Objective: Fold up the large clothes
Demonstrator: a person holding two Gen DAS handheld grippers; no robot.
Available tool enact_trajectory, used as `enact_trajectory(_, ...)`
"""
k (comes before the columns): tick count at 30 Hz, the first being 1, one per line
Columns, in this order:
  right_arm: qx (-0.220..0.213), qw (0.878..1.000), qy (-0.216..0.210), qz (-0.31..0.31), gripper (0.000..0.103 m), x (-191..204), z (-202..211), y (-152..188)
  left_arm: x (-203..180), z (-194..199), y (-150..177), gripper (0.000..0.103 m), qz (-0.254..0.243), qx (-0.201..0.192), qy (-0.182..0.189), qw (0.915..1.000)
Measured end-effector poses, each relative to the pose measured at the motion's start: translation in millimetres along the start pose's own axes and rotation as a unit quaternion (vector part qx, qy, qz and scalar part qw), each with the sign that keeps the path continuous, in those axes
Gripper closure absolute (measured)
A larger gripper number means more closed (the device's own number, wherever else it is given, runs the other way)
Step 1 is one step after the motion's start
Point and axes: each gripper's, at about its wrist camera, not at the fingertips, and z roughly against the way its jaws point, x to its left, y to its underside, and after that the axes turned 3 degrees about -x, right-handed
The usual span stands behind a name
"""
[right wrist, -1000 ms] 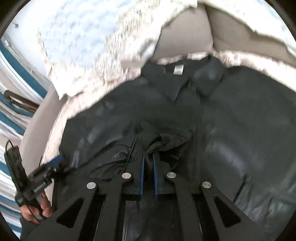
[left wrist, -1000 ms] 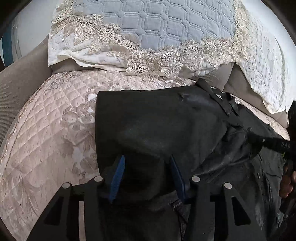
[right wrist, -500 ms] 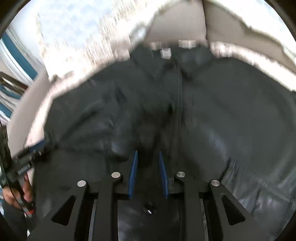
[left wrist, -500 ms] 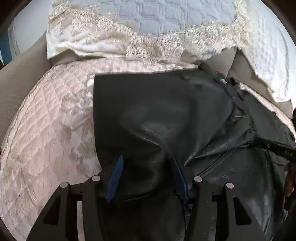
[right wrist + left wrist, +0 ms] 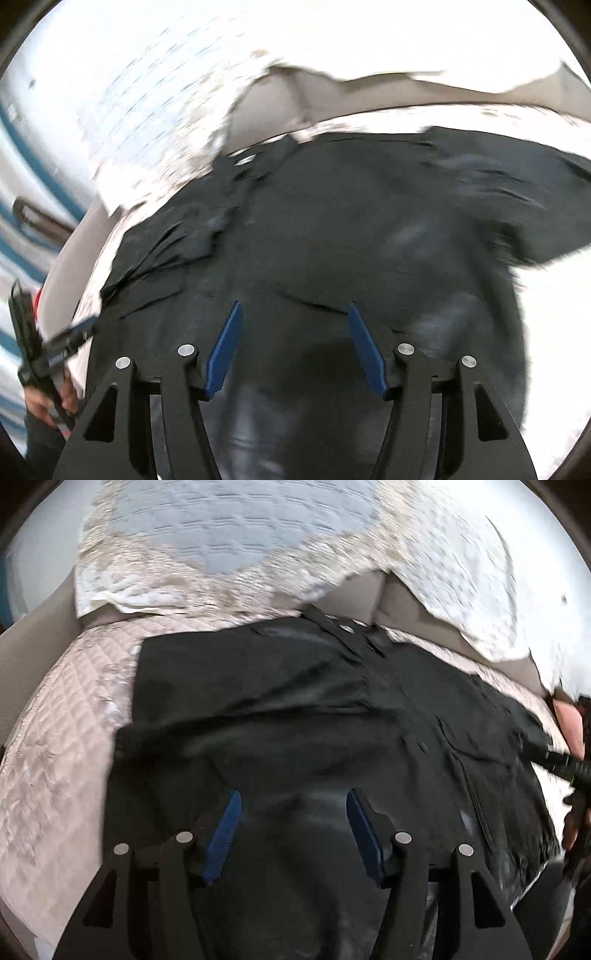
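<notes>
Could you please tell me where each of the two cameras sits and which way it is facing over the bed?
Left wrist: on the left tool, looking down over the black jacket towards the pillows; the right tool and its hand show at right.
Right wrist: on the right tool, looking down at the jacket's collar; the left tool shows at left.
Shared: jacket, pillows, quilt; both tools' jaws are opening, gripping nothing.

A bed fills both views, its quilt [image 5: 62,746] pale pink and stitched in diamonds. At the far end lie two pillows — one [image 5: 229,542] with a blue quilted middle and a lace border, the other [image 5: 461,576] white, to its right. Behind and between them shows a taupe headboard [image 5: 365,594]. On the far left in the right wrist view hangs striped cloth [image 5: 22,236] — white and teal. Light is bright, washing out the whites.
</notes>
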Motion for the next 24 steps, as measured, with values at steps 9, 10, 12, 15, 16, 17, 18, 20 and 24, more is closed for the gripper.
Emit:
enact_trajectory(9,-0.077,0.983,0.08,-0.144,0.041,-139.0,46.1,-25.4,-36.5,-16.2,-5.4,0.041,-0.02,-0.002,-0.014,0.9997)
enact_trajectory(10,-0.08,0.981,0.084,-0.152,0.041,-147.7,47.1,-26.8,-37.0,-17.8,-6.1,0.041,-0.021,-0.002,-0.018,0.9996)
enact_trajectory(12,-0.092,0.975,0.105,-0.173,0.041,-173.8,50.4,-32.6,-39.0,-19.3,-6.5,0.041,-0.021,-0.003,-0.026,0.9995)
enact_trajectory(15,-0.1,0.966,0.121,-0.206,0.04,-212.7,50.4,-41.1,-41.4,-23.8,-7.6,0.04,-0.018,-0.003,-0.032,0.9993)
enact_trajectory(16,-0.1,0.962,0.127,-0.22,0.039,-226.9,47.8,-44.5,-41.4,-25.6,-7.6,0.04,-0.015,-0.002,-0.033,0.9993)
enact_trajectory(17,-0.099,0.957,0.139,-0.235,0.039,-241.7,45.0,-48.1,-41.0,-27.8,-6.8,0.04,-0.011,0.001,-0.034,0.9994)
enact_trajectory(18,-0.101,0.953,0.146,-0.245,0.039,-250.4,44.3,-49.6,-41.7,-30.5,-6.3,0.04,-0.009,0.004,-0.035,0.9993)
enact_trajectory(20,-0.109,0.944,0.151,-0.271,0.039,-274.3,39.8,-55.2,-42.3,-35.6,-4.8,0.04,-0.006,0.01,-0.039,0.9992)
enact_trajectory(24,-0.124,0.936,0.137,-0.3,0.039,-308.4,32.8,-66.4,-42.8,-42.9,-2.1,0.04,-0.003,0.021,-0.044,0.9988)
